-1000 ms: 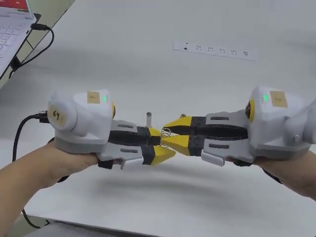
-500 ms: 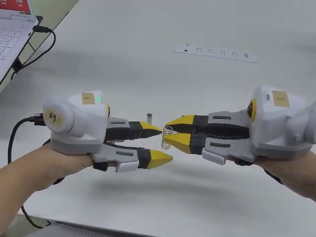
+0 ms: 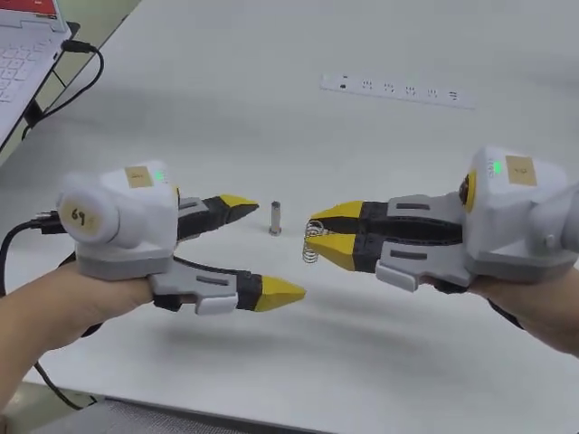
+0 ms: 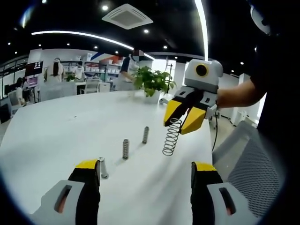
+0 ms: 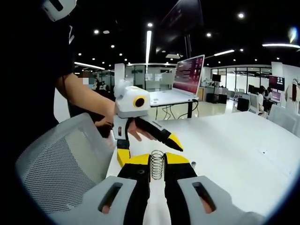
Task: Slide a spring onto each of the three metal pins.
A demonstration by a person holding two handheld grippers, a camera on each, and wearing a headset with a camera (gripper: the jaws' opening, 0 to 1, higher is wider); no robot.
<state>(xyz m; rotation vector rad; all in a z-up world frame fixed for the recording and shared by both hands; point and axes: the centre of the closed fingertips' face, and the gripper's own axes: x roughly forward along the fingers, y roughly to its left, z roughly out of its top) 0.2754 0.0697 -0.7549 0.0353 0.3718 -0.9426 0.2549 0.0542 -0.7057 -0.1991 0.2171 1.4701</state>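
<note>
Right gripper (image 3: 310, 231) clamps spring (image 3: 310, 248) by one end; left gripper (image 3: 276, 247) jaws wide apart, empty. Risk: the dangling spring could flex and miss bare pin (image 3: 275, 218), or slip loose.

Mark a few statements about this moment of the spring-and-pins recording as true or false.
1. The right tongs grip a spring. True.
2. The left tongs are shut. False: their jaws stand wide open, holding nothing.
3. All three pins already carry springs. False: one pin is bare.
4. A power strip lies on the table. True.
</note>
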